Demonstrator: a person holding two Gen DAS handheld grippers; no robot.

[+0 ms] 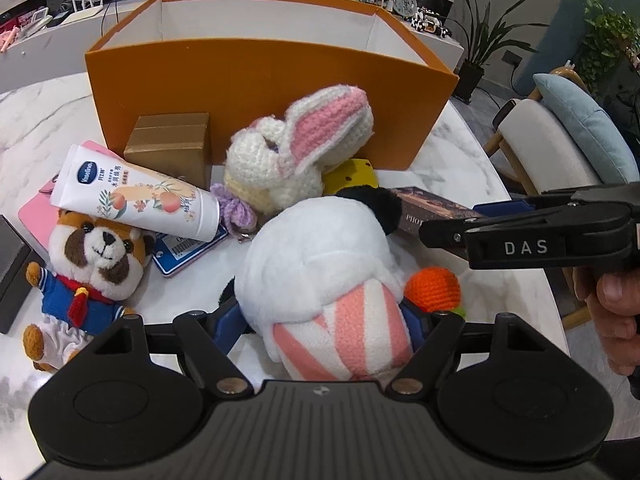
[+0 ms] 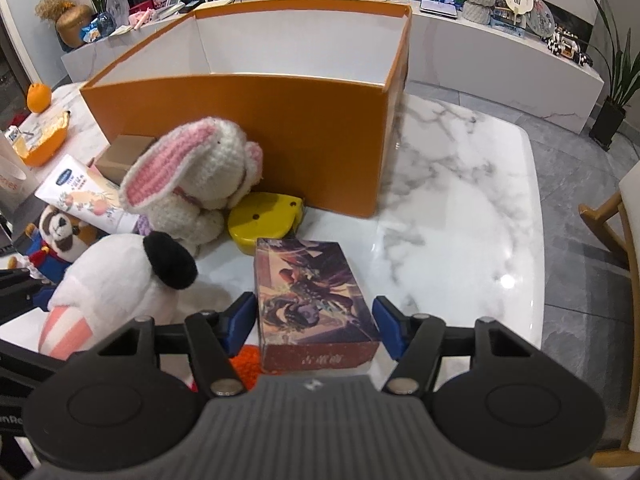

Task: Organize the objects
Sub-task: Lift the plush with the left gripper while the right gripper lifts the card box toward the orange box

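Two grippers work in front of the orange box (image 1: 272, 92), which stands open-topped on the marble worktop (image 2: 460, 208) and looks empty as far as its white inside shows.

Left of the box's front wall lie a lotion tube (image 1: 136, 196) and a small bear in a sailor suit (image 1: 92, 268), both untouched. Nearer, before the middle of that wall, the left gripper (image 1: 324, 328) straddles a white plush toy (image 1: 316, 256) with pink-striped trousers. Its blue pads (image 1: 230, 326) flank the trousers with the jaws wide, and I cannot tell whether they press or merely rest beside the fabric. The toy should be light, soft and squashy; a hold across the firmer striped body would likely slip less than one on the loose head fur.

Right of the plush toy, in front of the box's right half, the right gripper (image 2: 316, 324) has a picture-printed card box (image 2: 312, 296) between its jaws. The left pad touches the side; the right pad shows a narrow gap, so no firm clamp is visible. This one is stiff, flat-sided and probably smooth, so a square grip on the long sides suits it.

Both grippers point steeply downward at the worktop.
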